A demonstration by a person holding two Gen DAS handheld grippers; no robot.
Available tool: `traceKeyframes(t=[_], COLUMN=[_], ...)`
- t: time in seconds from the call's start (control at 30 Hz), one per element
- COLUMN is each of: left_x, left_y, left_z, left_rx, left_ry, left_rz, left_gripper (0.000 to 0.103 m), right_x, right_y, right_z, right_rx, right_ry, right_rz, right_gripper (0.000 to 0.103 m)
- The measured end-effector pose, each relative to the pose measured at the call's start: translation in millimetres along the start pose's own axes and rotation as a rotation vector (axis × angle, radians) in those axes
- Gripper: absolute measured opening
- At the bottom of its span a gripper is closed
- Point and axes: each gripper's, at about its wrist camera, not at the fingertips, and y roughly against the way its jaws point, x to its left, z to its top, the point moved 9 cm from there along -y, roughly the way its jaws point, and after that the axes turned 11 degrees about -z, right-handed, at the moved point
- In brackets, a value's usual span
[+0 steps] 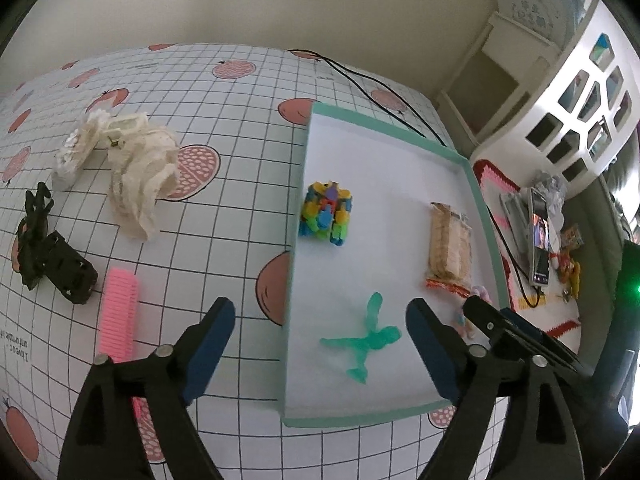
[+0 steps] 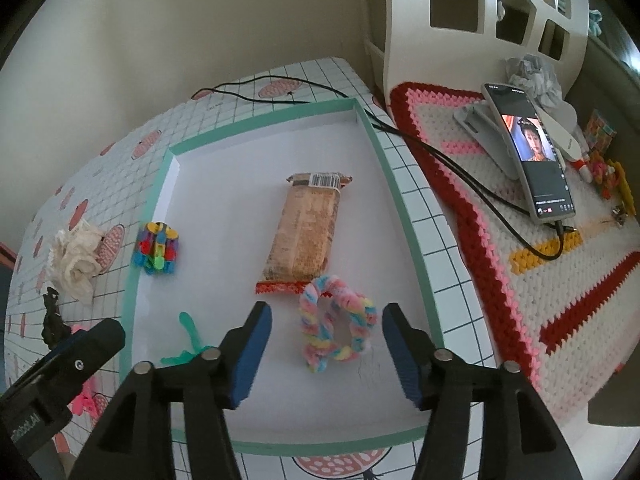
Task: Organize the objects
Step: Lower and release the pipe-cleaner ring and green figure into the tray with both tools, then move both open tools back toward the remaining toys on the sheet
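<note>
Left gripper [image 1: 320, 344] fingers gaping, empty, green figure [image 1: 366, 340] lying between; right gripper [image 2: 326, 344] fingers gaping, straddling fuzzy ring [image 2: 338, 326] in tray [image 2: 400, 208].

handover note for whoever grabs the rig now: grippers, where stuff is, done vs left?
Left gripper: open, empty, over the tray's near-left edge.
Right gripper: open, empty, above the pastel fuzzy ring.
Done, in the tray: block cluster, snack pack, green figure, the ring.
Left, on the table: pink comb, black toy, cream lace bundle.
</note>
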Motion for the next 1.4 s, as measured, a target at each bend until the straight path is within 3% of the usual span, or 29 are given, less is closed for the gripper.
traceKeyframes(t=[0.13, 0.2, 0.43, 1.13, 1.4], left_x=[8, 10, 16, 20, 41], left_y=[3, 3, 4, 14, 53], left_z=[1, 2, 3, 11, 34], left_rx=[-0.025, -0.031, -0.043, -0.089, -0.205], left_ry=[0.026, 0.033, 0.036, 0.024, 0.061], left_rz=[0.012, 0.015, 0.042, 0.068, 0.06], left_gripper=[0.097, 0.102, 0.103, 0.103, 0.103], right_x=[2, 3, 8, 11, 33], right_y=[0, 1, 3, 7, 33], right_z=[0, 1, 2, 6, 20], right_rx=[-0.006, -0.015, -0.031, -0.063, -0.156], right_ry=[-0.005, -0.001, 0.005, 0.014, -0.019], right_rz=[0.014, 0.019, 0.038, 0.025, 0.076], right_gripper=[0.071, 0.083, 0.101, 0.103, 0.103])
